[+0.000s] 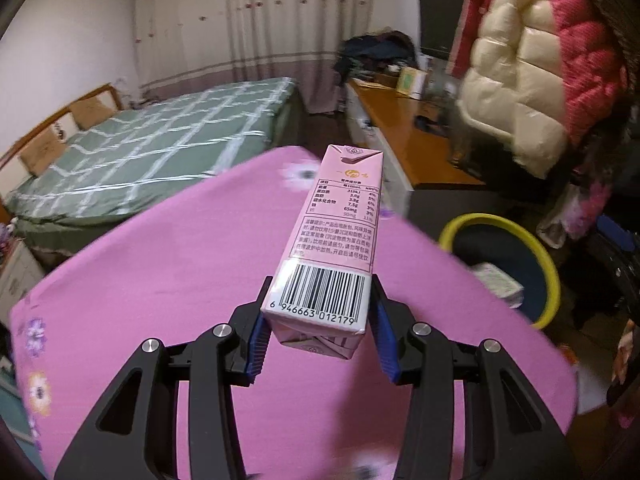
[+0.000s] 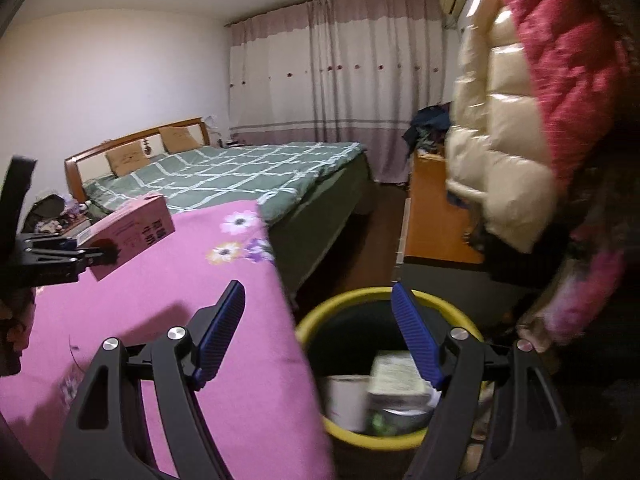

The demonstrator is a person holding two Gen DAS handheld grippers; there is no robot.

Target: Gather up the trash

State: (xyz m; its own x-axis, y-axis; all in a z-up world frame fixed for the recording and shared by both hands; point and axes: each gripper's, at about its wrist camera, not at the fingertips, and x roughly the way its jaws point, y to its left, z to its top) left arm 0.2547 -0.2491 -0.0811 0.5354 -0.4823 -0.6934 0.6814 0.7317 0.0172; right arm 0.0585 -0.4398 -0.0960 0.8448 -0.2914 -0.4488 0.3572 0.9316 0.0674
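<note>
My left gripper (image 1: 318, 312) is shut on a pink milk carton (image 1: 336, 224), its blue pads pressing the barcode end, and holds it above the pink flowered tablecloth (image 1: 160, 280). In the right wrist view the same carton (image 2: 132, 232) shows at the left in the left gripper (image 2: 94, 254). My right gripper (image 2: 318, 316) is open and holds nothing; it hangs over the table's corner and the yellow-rimmed trash bin (image 2: 348, 300). White paper trash (image 2: 400, 376) lies inside the bin. In the left wrist view the bin (image 1: 548, 264) stands on the floor to the right of the table.
A bed with a green checked cover (image 2: 248, 176) stands behind the table. Along the right wall runs an orange wooden desk (image 1: 412, 128) with clutter on it. A cream and red puffer jacket (image 2: 512, 112) hangs close at the right. Curtains cover the far wall.
</note>
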